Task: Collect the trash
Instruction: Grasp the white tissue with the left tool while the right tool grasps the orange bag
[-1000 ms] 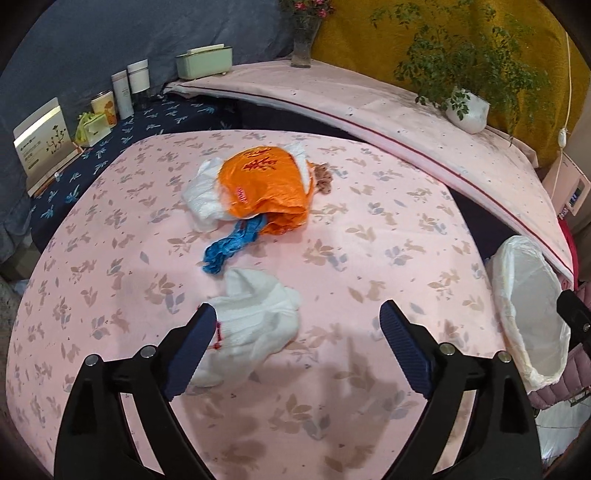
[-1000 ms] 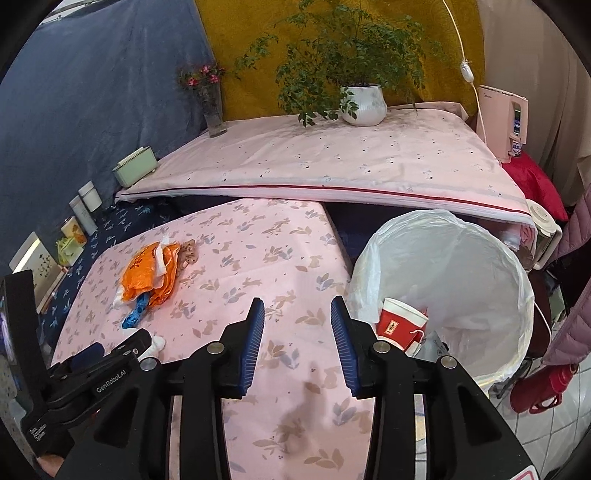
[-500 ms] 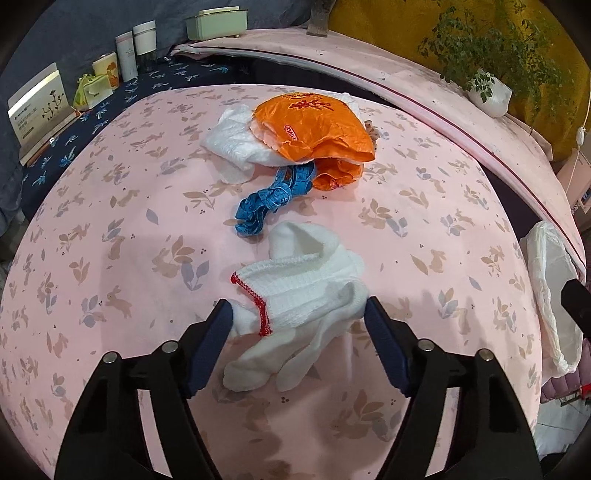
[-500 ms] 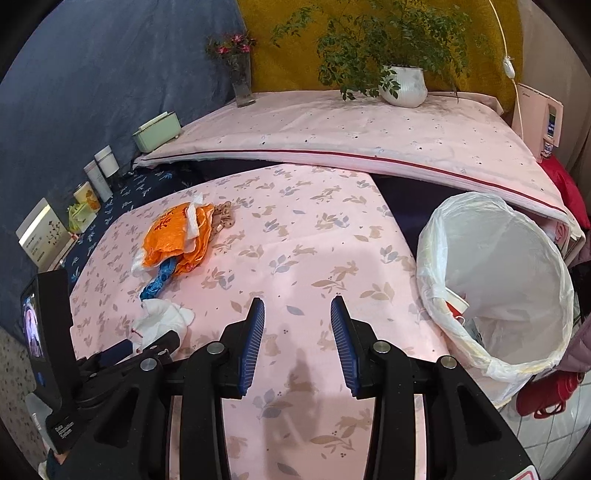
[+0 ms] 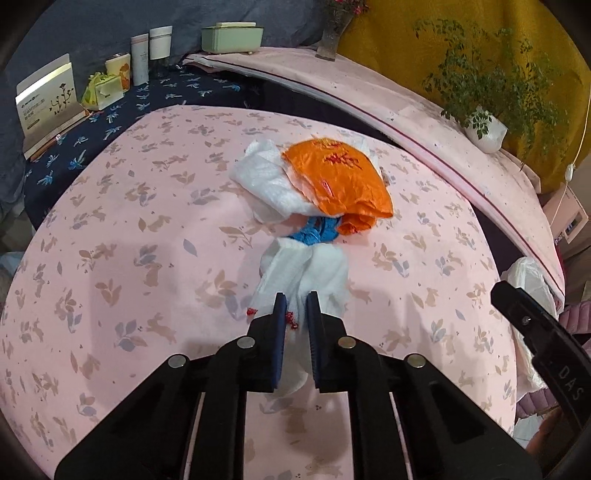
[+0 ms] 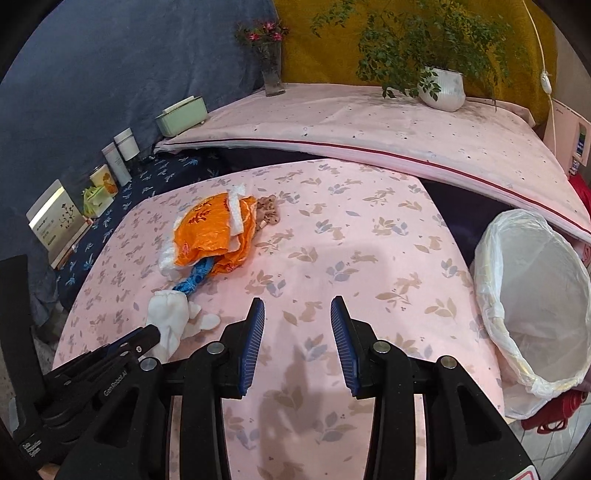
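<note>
A white glove [image 5: 306, 273] with a red-trimmed cuff lies on the pink floral tablecloth [image 5: 147, 280]. My left gripper [image 5: 295, 306] is closing and its blue pads squeeze the glove's bunched cuff end. Just beyond it lie a blue crumpled strip [image 5: 316, 229], an orange plastic bag [image 5: 340, 181] and white wrapping [image 5: 266, 184]. In the right wrist view the glove [image 6: 170, 314] sits at the left with the left gripper's tip on it. My right gripper [image 6: 297, 314] hovers open over bare cloth with nothing between its fingers. The bin with a white liner [image 6: 535, 302] stands off the table's right edge.
A small brown object [image 6: 267, 212] lies behind the orange bag [image 6: 210, 229]. A dark blue shelf at the left holds a card box [image 5: 48, 103], jars and a green box [image 5: 232, 35]. Behind, a raised pink-covered ledge carries a vase [image 6: 273, 74] and a potted plant [image 6: 443, 88].
My left gripper moved forward over the glove and its jaws went from wide open to clamped on it. The right gripper swung left over the table, jaws unchanged; the bin slid to the right.
</note>
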Action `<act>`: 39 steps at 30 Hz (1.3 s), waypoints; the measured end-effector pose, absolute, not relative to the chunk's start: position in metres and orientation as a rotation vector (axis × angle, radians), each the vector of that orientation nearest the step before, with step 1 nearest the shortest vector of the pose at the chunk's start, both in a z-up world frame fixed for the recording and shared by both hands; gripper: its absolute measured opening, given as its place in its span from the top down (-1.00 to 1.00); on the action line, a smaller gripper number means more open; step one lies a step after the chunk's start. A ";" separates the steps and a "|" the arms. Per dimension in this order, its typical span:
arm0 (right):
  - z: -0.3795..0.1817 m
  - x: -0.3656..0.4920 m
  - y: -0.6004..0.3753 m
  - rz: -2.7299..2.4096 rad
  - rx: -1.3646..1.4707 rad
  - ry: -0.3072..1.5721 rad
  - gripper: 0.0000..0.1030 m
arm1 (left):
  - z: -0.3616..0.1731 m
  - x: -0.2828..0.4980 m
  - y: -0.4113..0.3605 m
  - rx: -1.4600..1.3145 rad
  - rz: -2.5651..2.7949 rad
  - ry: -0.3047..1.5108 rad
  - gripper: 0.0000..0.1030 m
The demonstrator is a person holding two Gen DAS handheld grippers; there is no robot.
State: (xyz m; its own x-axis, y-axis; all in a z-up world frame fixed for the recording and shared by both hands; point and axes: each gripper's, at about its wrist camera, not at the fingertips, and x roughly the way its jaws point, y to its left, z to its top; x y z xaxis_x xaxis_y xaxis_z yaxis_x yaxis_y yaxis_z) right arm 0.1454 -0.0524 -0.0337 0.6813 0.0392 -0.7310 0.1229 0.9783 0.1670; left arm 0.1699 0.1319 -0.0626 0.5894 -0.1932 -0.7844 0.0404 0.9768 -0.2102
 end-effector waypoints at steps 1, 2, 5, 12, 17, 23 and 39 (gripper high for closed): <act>-0.033 0.150 -0.049 -0.039 0.208 0.821 0.28 | -0.058 0.172 0.137 -0.184 -0.133 0.922 0.88; -0.033 0.156 -0.044 -0.030 0.206 0.821 0.28 | -0.053 0.175 0.141 -0.191 -0.128 0.912 0.88; -0.031 0.172 -0.030 -0.002 0.207 0.822 0.28 | -0.040 0.185 0.155 -0.208 -0.117 0.880 0.88; -0.034 0.211 0.002 0.042 0.180 0.836 0.28 | -0.014 0.209 0.175 -0.218 -0.107 0.814 0.88; -0.046 0.236 0.011 0.046 0.182 0.859 0.28 | -0.003 0.221 0.184 -0.232 -0.109 0.790 0.88; -0.064 0.255 0.017 0.047 0.187 0.902 0.36 | 0.002 0.230 0.186 -0.233 -0.108 0.777 0.88; -0.052 0.248 -0.007 0.078 0.267 0.880 0.26 | 0.009 0.225 0.169 -0.233 -0.118 0.781 0.88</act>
